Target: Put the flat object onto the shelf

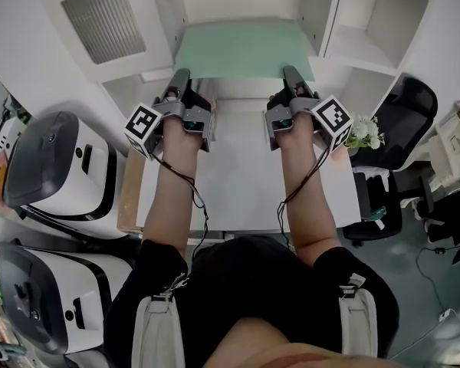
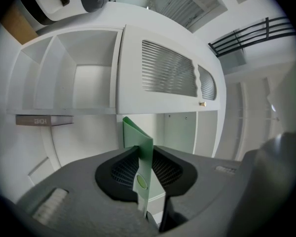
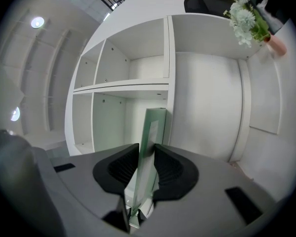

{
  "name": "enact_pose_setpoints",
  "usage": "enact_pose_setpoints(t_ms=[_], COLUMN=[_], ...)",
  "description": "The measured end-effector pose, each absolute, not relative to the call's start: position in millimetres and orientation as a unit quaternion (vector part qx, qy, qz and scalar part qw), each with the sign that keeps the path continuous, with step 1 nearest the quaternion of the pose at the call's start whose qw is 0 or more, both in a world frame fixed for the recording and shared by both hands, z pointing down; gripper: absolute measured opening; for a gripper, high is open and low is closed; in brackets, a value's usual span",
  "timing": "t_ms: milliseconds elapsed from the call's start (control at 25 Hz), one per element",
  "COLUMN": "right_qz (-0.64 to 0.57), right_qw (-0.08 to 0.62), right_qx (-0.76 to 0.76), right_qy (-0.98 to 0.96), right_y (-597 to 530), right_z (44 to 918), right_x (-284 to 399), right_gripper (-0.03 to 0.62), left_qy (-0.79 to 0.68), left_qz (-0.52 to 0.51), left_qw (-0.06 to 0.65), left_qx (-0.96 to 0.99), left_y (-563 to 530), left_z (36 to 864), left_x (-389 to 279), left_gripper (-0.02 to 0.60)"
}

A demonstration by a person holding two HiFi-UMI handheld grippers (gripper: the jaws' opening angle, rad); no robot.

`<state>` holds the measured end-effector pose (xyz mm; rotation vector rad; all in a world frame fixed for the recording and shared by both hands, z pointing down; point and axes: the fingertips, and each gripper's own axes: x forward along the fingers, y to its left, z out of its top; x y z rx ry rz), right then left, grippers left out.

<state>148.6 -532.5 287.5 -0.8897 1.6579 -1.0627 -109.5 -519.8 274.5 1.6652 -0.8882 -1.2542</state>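
Note:
The flat object (image 1: 241, 48) is a pale green sheet held level between both grippers, its far edge at the mouth of the white shelf unit's (image 1: 353, 48) middle bay. My left gripper (image 1: 180, 83) grips the sheet's near left edge. In the left gripper view the sheet (image 2: 138, 152) stands edge-on between the pads of that gripper (image 2: 143, 169), which are easing apart slightly but still touch it. My right gripper (image 1: 291, 79) is shut on the near right edge. The right gripper view shows that gripper (image 3: 145, 169) pinching the sheet (image 3: 150, 132).
A white desk (image 1: 238, 167) lies under my arms. A louvred cabinet door (image 1: 100, 21) flanks the bay on the left, open shelf compartments (image 3: 128, 58) on the right. Two white machines (image 1: 61, 167) stand at the left; a black chair (image 1: 402, 113) and flowers (image 1: 366, 133) at the right.

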Motion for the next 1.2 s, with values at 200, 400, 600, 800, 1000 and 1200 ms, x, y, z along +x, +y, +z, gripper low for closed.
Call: enact_pose_setpoints(t_ms=[200, 400, 600, 800, 1000, 1200], right_qz=[-0.433, -0.446, -0.451, -0.451, -0.454, -0.457], right_qw=[0.467, 0.464, 0.458, 0.452, 0.45, 0.449], right_qx=[-0.365, -0.366, -0.373, -0.384, -0.384, -0.382], right_qy=[0.679, 0.672, 0.668, 0.667, 0.666, 0.666], right_y=[-540.8, -575.5, -584.1, -603.1, -611.6, -614.8], right_z=[289.4, 286.1, 292.3, 287.7, 284.4, 285.6], right_x=[147.5, 146.8, 146.4, 147.3, 146.3, 145.2], right_gripper=[0.084, 0.084, 0.084, 0.083, 0.084, 0.084], left_qy=[-0.37, -0.376, -0.38, -0.384, -0.384, -0.384], left_qz=[-0.486, -0.476, -0.473, -0.469, -0.469, -0.47], left_qw=[0.413, 0.421, 0.427, 0.433, 0.432, 0.43], left_qx=[0.676, 0.674, 0.671, 0.668, 0.667, 0.668], left_y=[-525.2, -558.3, -566.8, -586.8, -594.9, -595.7], left_z=[273.6, 269.9, 274.9, 273.6, 267.6, 269.6], left_x=[-109.1, -109.4, -110.3, -110.1, -109.8, -110.9], left_gripper=[0.078, 0.078, 0.078, 0.078, 0.078, 0.083])
